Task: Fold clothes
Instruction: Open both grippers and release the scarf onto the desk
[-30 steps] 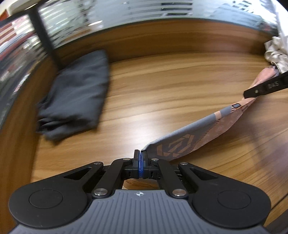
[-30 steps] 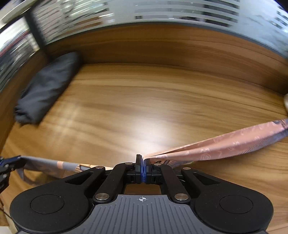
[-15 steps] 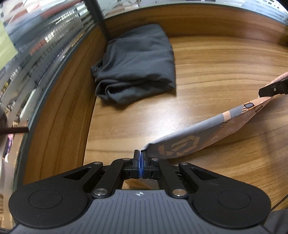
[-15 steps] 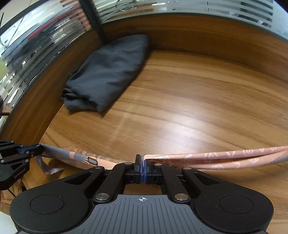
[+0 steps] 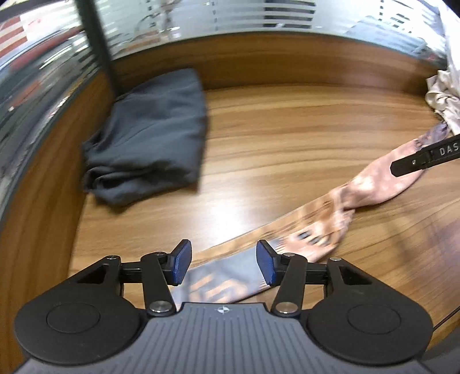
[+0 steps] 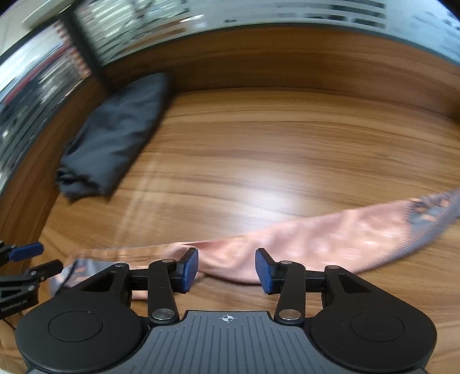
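Glossy wood-grain bench (image 5: 287,149) under frosted glass partitions (image 6: 258,17) — dark folded garment (image 5: 149,138), pink cloth (image 6: 316,244), both grippers' jaws apart.

Left gripper (image 5: 223,266) with jaws spread wide, nothing between the blue pads. Right gripper (image 6: 226,269) likewise, jaws wide apart and gripping nothing.

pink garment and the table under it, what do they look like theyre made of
Pink garment: a thin, soft woven or knit fabric with a grey printed pattern; it sags and twists limply. The fibre cannot be told.
Table: wood or wood-look laminate, smooth and semi-gloss; streaked grain and a bright glare patch show on it.
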The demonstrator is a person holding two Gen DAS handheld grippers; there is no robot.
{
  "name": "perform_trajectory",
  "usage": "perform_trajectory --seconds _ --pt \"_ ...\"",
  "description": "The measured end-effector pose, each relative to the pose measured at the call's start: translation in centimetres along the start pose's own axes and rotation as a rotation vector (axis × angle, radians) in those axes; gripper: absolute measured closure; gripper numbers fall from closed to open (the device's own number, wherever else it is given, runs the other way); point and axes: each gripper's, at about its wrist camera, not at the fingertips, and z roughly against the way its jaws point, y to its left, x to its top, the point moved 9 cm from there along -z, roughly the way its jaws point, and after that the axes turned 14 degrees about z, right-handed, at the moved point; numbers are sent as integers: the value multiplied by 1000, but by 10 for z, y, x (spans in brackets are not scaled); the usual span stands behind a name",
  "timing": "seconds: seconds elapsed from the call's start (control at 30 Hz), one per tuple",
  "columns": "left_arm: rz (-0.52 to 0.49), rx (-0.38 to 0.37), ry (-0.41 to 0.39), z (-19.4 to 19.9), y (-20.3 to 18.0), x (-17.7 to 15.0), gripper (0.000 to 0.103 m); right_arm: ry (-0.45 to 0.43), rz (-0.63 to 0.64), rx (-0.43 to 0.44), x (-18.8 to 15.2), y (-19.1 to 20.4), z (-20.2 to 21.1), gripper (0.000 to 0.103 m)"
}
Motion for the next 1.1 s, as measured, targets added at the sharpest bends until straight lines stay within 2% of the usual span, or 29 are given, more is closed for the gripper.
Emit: perform_trajectory --seconds 0.3,0.6,0.8,0.93,1.1 --pt "-56 -82 -5 -14 -111 6 41 17 -128 -105 -32 -109 27 55" --pt "-96 -142 1 -38 -212 16 39 25 -242 -194 -65 -222 42 46" --pt "-135 -165 9 -57 -272 23 36 15 -315 -230 -71 -295 48 41" --pt "-158 -178 25 -72 -307 25 35 10 -366 -251 -71 -338 47 32" --pt "-179 -197 45 -85 -343 27 35 13 -413 -267 -67 -382 40 31"
